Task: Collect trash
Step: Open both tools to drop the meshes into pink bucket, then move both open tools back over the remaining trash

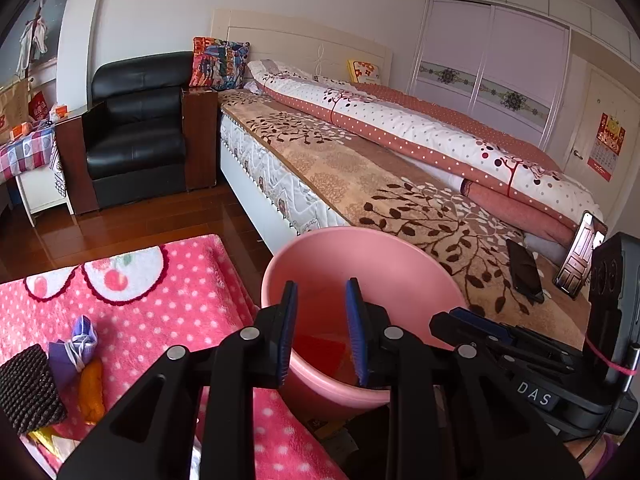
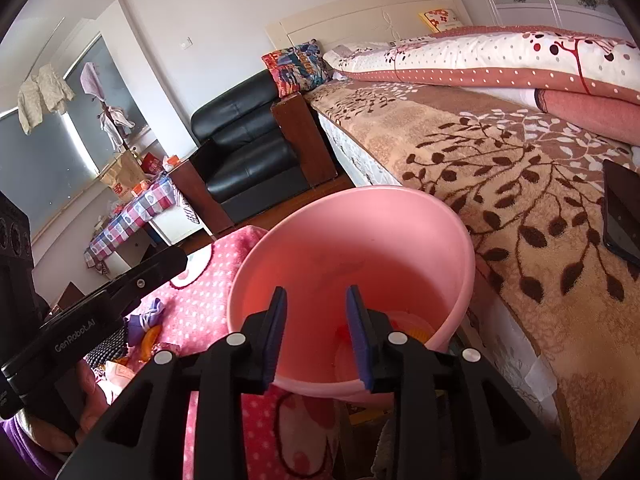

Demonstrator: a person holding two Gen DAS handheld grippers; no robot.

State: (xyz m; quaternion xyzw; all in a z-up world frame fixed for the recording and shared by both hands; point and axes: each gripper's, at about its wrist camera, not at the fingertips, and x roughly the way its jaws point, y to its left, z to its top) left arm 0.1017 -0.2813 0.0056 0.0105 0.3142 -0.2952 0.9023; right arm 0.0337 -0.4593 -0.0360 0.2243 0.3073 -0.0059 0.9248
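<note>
Trash [image 1: 86, 372] left on the rug at nine o'clock of the pink bucket [image 2: 452, 216] could be missed, since both hand-held grippers [image 1: 322, 330] [image 2: 316, 332] hang spread, empty, over it.

It was a home bedroom: a made bed [image 1: 400, 152] with a headboard, a black armchair [image 1: 136, 128] and wardrobe doors [image 1: 488, 60].

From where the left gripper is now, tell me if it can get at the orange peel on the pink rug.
Probably yes. The left gripper hangs open over the pink bucket, empty, and the orange peel lies uncovered on the rug to its left, beside a purple mask. Nothing blocks the way across.
</note>
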